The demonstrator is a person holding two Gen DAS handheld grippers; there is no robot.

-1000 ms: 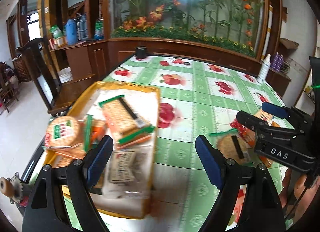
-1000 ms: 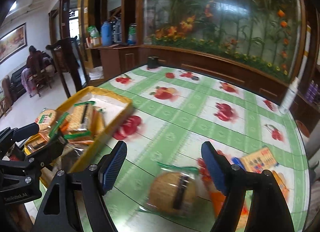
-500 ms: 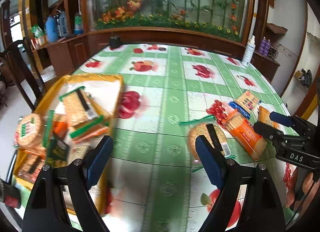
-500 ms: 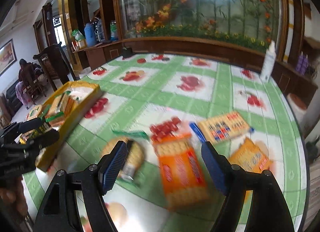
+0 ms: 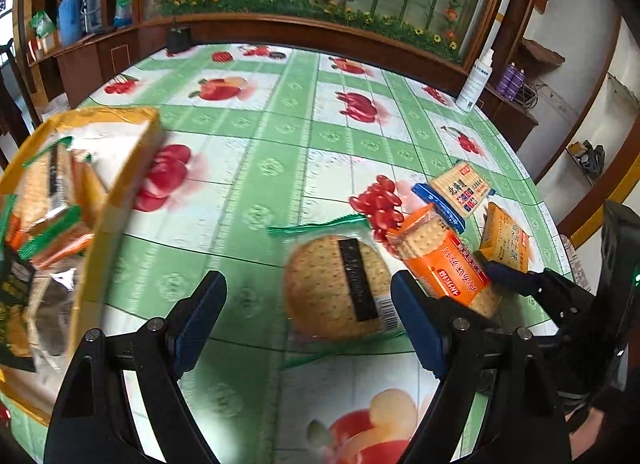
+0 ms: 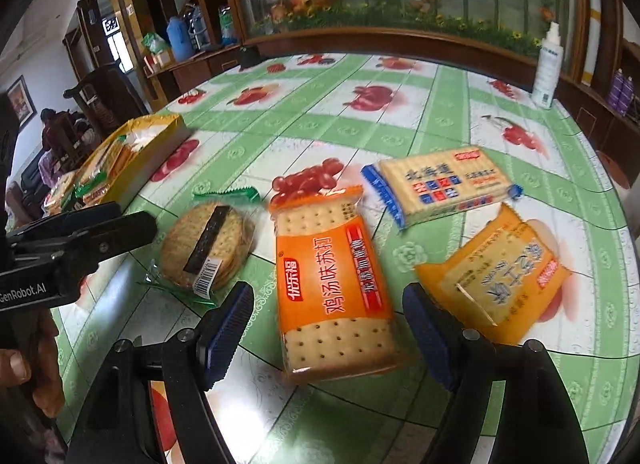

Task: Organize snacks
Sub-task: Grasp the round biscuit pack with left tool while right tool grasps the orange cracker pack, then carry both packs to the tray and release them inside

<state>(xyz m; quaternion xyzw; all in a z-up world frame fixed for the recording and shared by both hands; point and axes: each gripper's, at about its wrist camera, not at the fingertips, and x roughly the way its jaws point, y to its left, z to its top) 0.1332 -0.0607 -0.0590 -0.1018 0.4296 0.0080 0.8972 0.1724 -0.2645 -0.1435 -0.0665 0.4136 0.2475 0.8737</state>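
Both tools gape empty: left tool (image 5: 308, 318) over round crackers (image 5: 336, 288), right tool (image 6: 328, 330) over orange pack (image 6: 332, 284); next, close.

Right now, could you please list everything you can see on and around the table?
Round cracker pack: one, tan in clear wrap, table left of centre.
Orange cracker pack: one, orange, between the right tongs' pads, untouched.
Blue-edged cracker pack: one, cream and blue, behind the orange one.
Yellow snack pack: one, yellow, table right.
Tray: one, yellow, table's left edge, holding several packs.
Spray bottle: one, white, far right edge.
Tablecloth: green and white, fruit prints.
Left tongs: open, above the round pack.
Right tongs: open.
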